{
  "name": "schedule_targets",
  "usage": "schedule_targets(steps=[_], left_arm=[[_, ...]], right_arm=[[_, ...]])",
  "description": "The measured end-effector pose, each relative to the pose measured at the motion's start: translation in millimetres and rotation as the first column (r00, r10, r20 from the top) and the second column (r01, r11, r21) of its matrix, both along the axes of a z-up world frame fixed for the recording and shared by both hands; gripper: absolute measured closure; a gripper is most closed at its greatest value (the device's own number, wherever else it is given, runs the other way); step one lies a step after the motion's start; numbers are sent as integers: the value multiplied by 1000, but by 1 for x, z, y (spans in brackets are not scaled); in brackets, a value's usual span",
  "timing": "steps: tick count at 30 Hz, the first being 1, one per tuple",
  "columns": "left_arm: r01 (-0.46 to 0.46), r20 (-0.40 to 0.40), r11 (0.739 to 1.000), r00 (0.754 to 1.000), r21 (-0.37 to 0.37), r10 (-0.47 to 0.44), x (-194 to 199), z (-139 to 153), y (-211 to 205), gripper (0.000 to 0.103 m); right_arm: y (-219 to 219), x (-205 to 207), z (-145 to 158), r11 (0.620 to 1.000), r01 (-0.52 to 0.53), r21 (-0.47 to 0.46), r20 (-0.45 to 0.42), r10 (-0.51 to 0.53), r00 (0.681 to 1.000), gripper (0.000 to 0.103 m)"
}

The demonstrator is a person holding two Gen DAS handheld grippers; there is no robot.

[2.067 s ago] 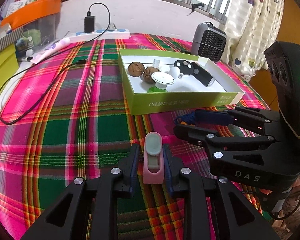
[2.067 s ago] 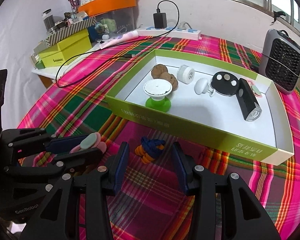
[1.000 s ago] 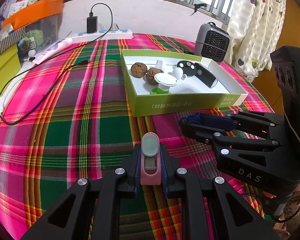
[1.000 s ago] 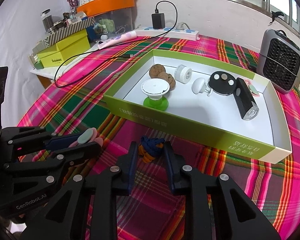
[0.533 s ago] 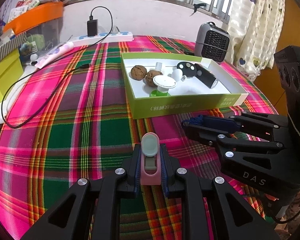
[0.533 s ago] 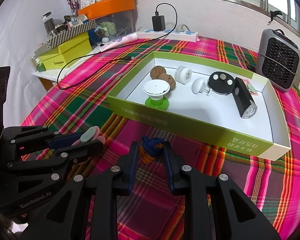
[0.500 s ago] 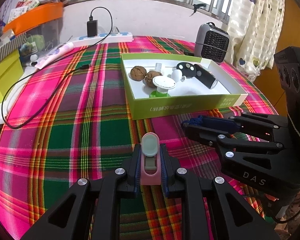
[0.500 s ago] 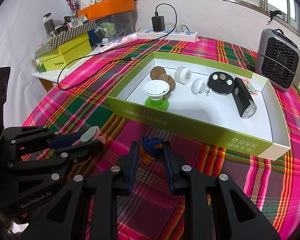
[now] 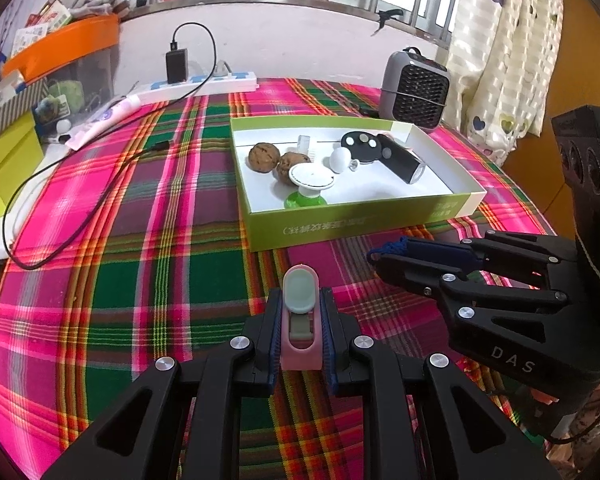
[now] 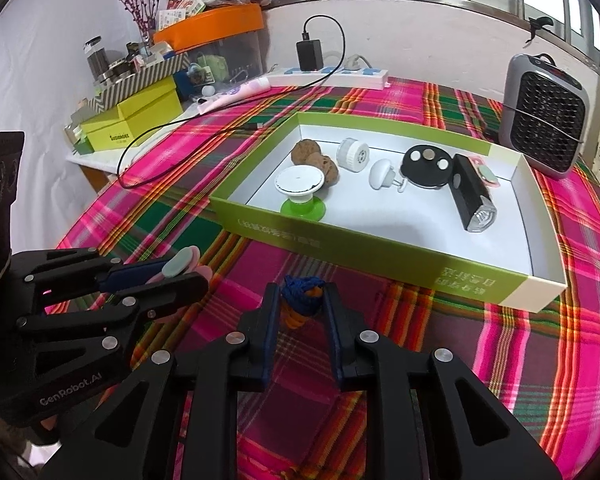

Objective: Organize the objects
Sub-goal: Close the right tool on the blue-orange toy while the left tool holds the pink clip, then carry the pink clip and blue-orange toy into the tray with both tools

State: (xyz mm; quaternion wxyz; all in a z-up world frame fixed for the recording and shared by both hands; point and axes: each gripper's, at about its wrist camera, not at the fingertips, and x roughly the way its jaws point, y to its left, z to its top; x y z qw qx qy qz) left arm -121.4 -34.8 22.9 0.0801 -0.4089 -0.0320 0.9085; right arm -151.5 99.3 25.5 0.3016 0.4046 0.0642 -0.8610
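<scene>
Tool on the right (image 10: 300,308) has just been closing and pinches a soft blue-and-orange cord knot (image 10: 302,298); left tool (image 9: 300,332) clamps a light, stiff pink clip (image 9: 300,320) by its flat sides.

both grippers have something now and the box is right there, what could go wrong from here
The right gripper, whose jaws have just been closing, pinches a soft blue and orange cord bundle only at its fingertips; it might slip out on lifting.

The left gripper holds the pink clip close beside the right one; they could bump heading to the box.

The box already holds several small things, so dropped items may knock them.
</scene>
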Motion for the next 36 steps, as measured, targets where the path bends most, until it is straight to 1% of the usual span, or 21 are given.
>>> schedule_targets(steps=[14, 22, 28, 36], left_arm=[[34, -17, 999, 999, 7, -34, -3, 9, 17, 87], [56, -36, 998, 998, 8, -56, -11, 19, 25, 87], [72, -51, 997, 996, 11, -72, -21, 26, 32, 87], [102, -59, 995, 993, 12, -101, -39, 31, 44, 87]], right_arm=[[28, 1, 4, 998, 52, -21, -4, -52, 999, 81], [49, -3, 21, 995, 93, -48, -36, -94, 995, 81], [66, -15, 34, 988, 143, -61, -62, -147, 987, 81], [79, -35, 39, 980, 190, -50, -78, -194, 978, 81]])
